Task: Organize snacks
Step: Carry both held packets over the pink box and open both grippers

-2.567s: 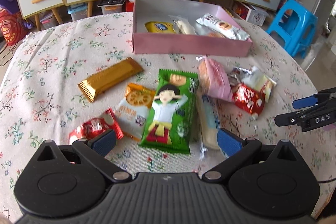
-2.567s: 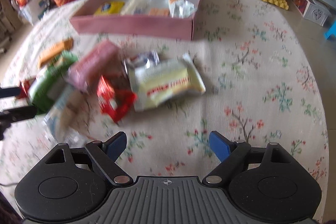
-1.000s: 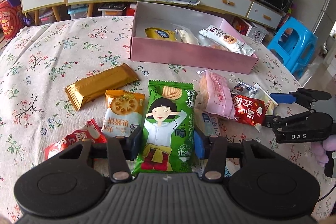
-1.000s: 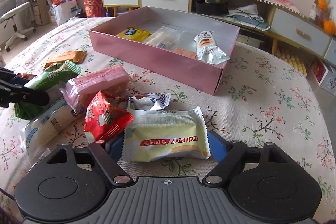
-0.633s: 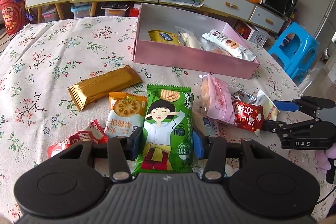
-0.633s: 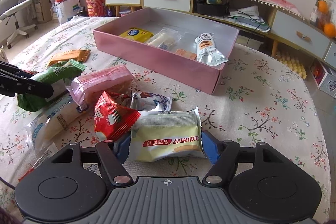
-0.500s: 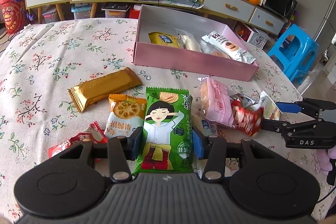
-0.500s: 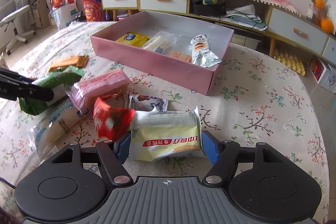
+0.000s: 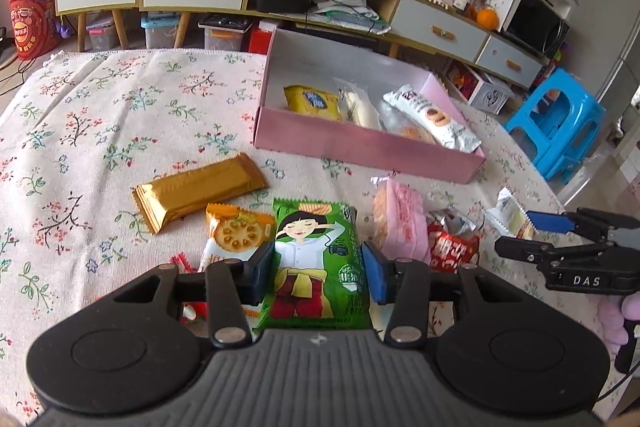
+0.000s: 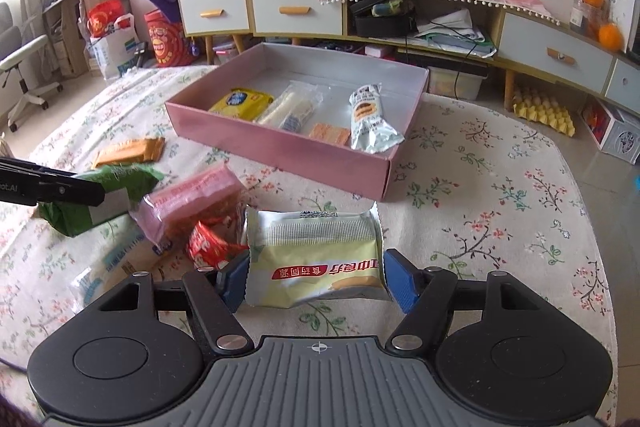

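— What does each wrist view catch that the other misses?

— The left view shows the left gripper (image 9: pixel 318 273) clamped on a green packet (image 9: pixel 316 263), with a gold bar (image 9: pixel 200 191) and an orange biscuit pack (image 9: pixel 234 233) on the cloth (image 9: pixel 100 115) beside it. The right view shows the right gripper (image 10: pixel 316 281) clamped on a yellow packet (image 10: pixel 316 259), lifted above the cloth near the box's front corner.

— And the box?

— The pink box (image 10: pixel 280 147) sits toward the table's far edge, holding a yellow pack (image 10: pixel 242 103), a clear-wrapped white snack (image 10: pixel 290 109), a small orange one (image 10: pixel 330 134) and a silver packet (image 10: pixel 370 121).

— The rest?

— A pink pack (image 10: pixel 192 199) and a red pack (image 10: pixel 210 241) lie between the grippers. Drawers (image 10: pixel 296 13) line the wall; a blue stool (image 9: pixel 556 127) stands past the table's right edge.
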The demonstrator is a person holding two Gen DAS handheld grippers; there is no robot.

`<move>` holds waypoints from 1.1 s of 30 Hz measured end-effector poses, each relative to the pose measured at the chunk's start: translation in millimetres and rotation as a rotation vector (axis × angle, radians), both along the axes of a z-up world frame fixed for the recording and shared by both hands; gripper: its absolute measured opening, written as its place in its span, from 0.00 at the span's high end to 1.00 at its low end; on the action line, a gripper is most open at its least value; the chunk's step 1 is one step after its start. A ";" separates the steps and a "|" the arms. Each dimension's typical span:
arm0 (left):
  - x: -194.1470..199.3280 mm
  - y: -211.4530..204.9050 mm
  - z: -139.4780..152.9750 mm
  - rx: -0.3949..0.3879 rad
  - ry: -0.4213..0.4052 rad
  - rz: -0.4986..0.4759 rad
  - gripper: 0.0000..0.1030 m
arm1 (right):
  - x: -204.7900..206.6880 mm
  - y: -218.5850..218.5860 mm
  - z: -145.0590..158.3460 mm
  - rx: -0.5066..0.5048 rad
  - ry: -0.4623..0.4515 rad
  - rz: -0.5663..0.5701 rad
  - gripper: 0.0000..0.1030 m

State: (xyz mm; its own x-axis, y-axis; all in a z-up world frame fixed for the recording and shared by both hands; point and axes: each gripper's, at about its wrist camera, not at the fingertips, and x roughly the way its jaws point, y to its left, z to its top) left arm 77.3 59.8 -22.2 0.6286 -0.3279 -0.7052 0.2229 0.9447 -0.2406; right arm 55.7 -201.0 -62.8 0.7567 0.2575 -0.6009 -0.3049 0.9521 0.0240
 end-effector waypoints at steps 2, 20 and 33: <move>0.9 -0.7 4.2 -0.009 -0.011 0.003 0.58 | 0.9 0.9 3.4 0.015 0.001 -0.002 0.32; 39.2 -12.7 47.6 -0.169 -0.095 0.107 0.59 | 47.7 22.1 53.3 0.203 0.013 -0.074 0.32; 118.8 -23.0 31.2 -0.148 -0.112 0.094 0.58 | 106.1 27.4 45.4 0.234 0.019 -0.011 0.31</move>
State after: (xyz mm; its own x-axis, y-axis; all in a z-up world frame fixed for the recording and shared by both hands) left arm 196.1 36.8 8.9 0.7328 -0.3593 -0.5778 0.1687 0.9186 -0.3573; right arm 161.8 -173.5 -17.3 0.7492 0.3835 -0.5400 -0.2924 0.9231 0.2500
